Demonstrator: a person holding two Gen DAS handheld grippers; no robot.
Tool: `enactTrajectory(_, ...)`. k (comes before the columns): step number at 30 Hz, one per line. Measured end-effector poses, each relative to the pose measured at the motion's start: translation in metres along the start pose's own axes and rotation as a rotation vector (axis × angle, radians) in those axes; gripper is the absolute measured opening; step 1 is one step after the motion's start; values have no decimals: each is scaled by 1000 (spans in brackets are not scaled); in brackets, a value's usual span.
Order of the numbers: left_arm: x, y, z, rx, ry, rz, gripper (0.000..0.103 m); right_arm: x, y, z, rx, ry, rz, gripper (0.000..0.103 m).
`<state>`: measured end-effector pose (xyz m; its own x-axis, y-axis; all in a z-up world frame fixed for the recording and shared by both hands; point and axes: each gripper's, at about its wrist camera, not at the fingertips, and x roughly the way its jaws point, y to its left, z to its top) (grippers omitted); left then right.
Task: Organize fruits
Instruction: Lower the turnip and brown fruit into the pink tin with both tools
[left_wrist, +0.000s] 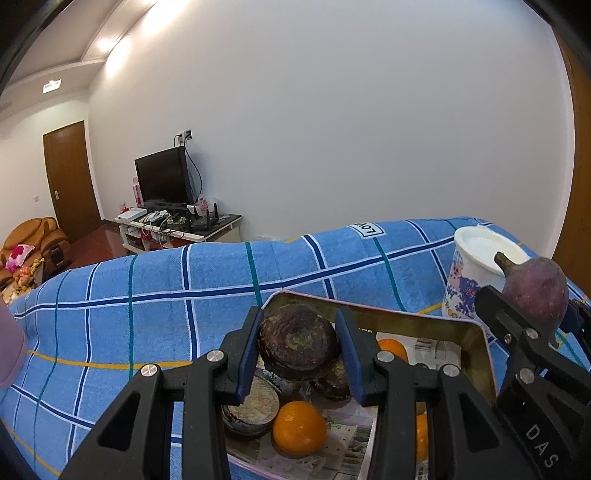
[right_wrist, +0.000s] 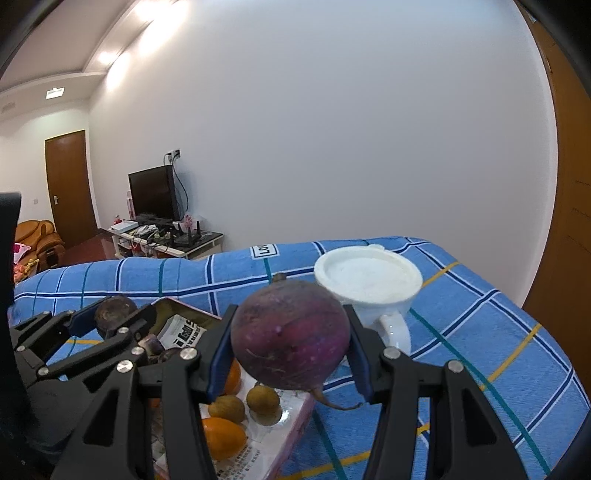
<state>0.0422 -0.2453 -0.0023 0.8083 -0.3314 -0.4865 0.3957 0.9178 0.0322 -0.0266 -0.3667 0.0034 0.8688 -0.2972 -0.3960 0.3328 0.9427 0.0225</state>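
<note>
On a bed spread with a blue checked cloth, two grippers each hold up a piece of produce. Farthest left, the left gripper has its jaws clenched on a dark, round, shrivelled fruit, held just above a shallow tin, likely on its way in or out. Below it, the paper-lined tin holds an orange, more dark fruits and a few small brown ones, so it seems to be where the fruit is gathered. Right of the tin, the right gripper has its jaws grasping a purple radish, lifted clear of the cloth with its thin root hanging down. Farthest right, a white cup stands upright on the cloth, just behind the radish; it may be meant to receive it, though I cannot tell.
</note>
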Motion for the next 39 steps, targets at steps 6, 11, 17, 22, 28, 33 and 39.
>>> enactTrajectory(6,4,-2,-3,17,15,0,42,5,0,-2,11,25,27,56)
enactTrajectory(11,6,-1,-5,25,25,9,42,6,1,-3,16,37,45,56)
enactTrajectory(17,9,-2,-9,44,36,42,42,11,1,-4,21,61,60,56)
enactTrajectory(22,14,-1,-13,46,59,50,42,16,3,-6,20,81,74,56)
enactTrajectory(28,20,-2,-15,50,87,55,42,23,10,-11,1,123,100,56)
enactTrajectory(33,22,-3,-17,64,105,65,42,28,10,-12,12,150,115,56)
enactTrajectory(39,26,-3,-19,73,141,77,42,39,10,-16,36,199,158,56)
